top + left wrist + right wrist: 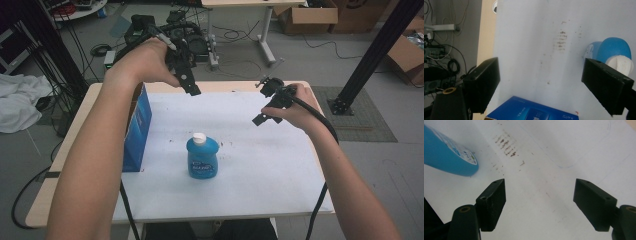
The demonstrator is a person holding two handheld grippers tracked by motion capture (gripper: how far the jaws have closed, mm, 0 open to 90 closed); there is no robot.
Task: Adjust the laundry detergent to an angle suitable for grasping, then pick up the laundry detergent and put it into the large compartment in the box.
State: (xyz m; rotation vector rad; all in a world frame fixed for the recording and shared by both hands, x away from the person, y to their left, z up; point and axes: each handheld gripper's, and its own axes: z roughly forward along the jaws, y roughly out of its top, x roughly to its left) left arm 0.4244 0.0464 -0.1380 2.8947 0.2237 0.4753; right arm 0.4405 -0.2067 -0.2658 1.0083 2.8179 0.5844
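My left gripper (540, 85) holds its jaws wide apart above the white table sheet (529, 37), a blue box (534, 112) below between them, a white-capped blue bottle (614, 50) behind the right jaw.

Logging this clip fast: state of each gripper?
Left gripper: open, holding nothing, above the blue cardboard box.
Right gripper: open, holding nothing, near the blue plastic bottle.
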